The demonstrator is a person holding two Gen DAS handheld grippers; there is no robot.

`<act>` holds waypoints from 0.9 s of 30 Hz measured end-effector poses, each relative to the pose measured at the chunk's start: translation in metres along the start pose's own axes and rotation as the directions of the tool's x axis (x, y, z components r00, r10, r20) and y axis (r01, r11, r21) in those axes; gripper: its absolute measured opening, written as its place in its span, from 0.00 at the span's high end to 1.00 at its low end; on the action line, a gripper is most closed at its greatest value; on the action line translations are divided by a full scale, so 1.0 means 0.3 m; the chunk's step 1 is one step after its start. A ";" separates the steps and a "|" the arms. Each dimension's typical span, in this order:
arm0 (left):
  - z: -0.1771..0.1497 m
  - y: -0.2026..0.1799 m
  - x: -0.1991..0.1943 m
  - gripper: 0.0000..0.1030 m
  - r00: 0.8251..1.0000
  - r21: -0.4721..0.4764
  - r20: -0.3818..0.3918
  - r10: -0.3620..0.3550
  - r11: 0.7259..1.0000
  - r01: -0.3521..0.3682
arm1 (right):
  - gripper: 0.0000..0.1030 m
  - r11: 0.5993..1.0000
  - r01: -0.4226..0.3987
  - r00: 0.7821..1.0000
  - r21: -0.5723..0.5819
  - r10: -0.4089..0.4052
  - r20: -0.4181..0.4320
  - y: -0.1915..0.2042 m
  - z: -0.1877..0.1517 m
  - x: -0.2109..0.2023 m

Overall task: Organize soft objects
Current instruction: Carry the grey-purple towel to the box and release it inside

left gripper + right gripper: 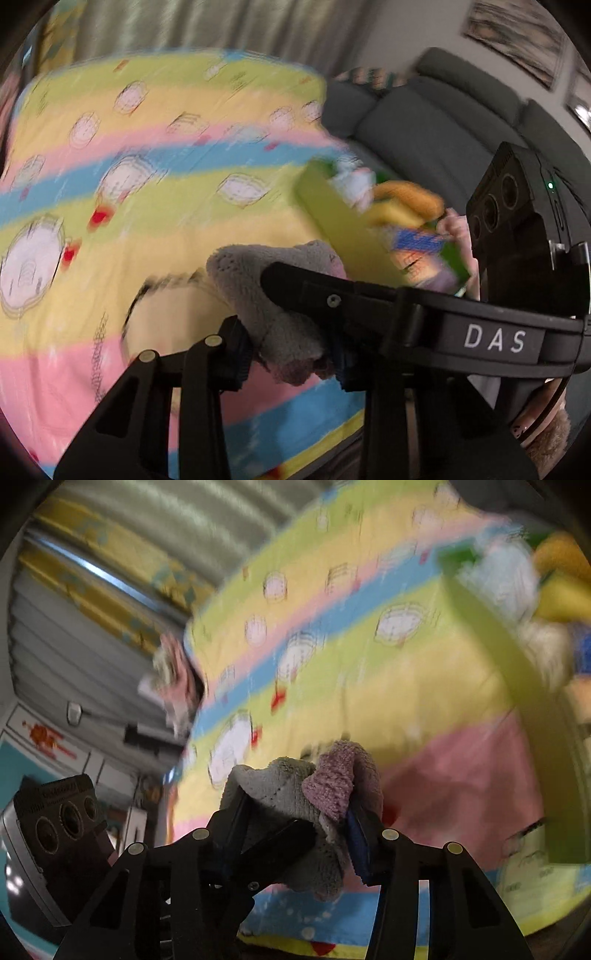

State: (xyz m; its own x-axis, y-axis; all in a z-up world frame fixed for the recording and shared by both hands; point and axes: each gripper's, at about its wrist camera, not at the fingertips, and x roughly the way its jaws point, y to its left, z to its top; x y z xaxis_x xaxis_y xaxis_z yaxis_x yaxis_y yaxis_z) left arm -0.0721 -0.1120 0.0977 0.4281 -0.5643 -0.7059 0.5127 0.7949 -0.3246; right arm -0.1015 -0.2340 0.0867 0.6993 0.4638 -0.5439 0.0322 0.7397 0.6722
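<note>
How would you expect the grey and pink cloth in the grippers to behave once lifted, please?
The cloth is probably floppy: it bunches and folds between the right gripper's pads. Its fluffy terry surface suggests a secure grip, and it looks light.

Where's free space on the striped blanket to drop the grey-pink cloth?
The wide striped cartoon-print blanket lies bare from the held grey-and-pink terry cloth out to the curtain side. It is crowded at the green bin stuffed with plush toys beside the grey sofa. A pinkish bundle sits at the blanket's far edge.
</note>
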 end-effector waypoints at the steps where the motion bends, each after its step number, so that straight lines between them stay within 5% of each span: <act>1: 0.030 -0.041 -0.007 0.69 1.000 0.033 0.024 -0.015 0.999 0.014 | 0.51 1.000 0.006 0.999 0.000 -0.006 0.050 -0.007 0.025 -0.055; 6: 0.172 -0.252 -0.005 0.70 0.986 0.188 0.106 -0.127 0.976 0.106 | 0.51 0.998 0.061 0.965 0.032 -0.068 0.255 -0.068 0.122 -0.290; 12: 0.288 -0.475 0.069 0.71 0.963 0.313 0.100 -0.249 0.927 0.207 | 0.51 0.985 0.104 0.910 0.135 -0.149 0.388 -0.182 0.187 -0.445; 19: 0.334 -0.590 0.217 0.71 0.945 0.344 0.024 -0.326 0.890 0.299 | 0.50 0.934 0.220 0.852 0.280 -0.324 0.411 -0.319 0.220 -0.461; 27: 0.311 -0.579 0.403 0.71 0.955 0.316 -0.096 -0.279 0.902 0.295 | 0.50 0.886 0.307 0.851 0.347 -0.419 0.316 -0.458 0.232 -0.365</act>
State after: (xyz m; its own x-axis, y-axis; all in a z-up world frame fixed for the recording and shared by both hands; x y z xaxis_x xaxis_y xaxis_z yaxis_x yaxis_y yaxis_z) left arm -0.0401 -0.3390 0.1274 0.1942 -0.7396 -0.6444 0.8235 0.4798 -0.3025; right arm -0.1329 -0.4202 0.0889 0.8075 -0.0698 -0.5857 0.4915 0.6285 0.6028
